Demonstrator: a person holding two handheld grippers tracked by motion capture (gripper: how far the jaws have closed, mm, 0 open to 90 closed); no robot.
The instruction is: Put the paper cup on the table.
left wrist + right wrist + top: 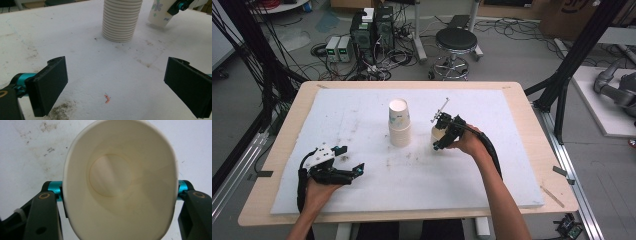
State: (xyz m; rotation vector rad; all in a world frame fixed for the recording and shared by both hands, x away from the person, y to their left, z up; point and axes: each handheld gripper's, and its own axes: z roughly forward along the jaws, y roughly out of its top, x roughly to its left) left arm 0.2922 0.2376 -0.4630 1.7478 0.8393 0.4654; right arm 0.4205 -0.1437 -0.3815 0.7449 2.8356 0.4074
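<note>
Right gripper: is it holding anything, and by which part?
Yes. The right gripper clamps a single paper cup across its side wall, squeezing the mouth oval. The left gripper is open, holding nothing.

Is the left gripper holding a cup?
No, the left gripper is open, its jaws apart over bare white foam.

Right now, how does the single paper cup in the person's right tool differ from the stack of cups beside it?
The single cup is clamped between the right gripper fingers; the cup stack stands free on the white mat. The single cup is squeezed oval and tilted; the stack stands upright and taller, its rim round. Both are white paper with a small flower print.
</note>
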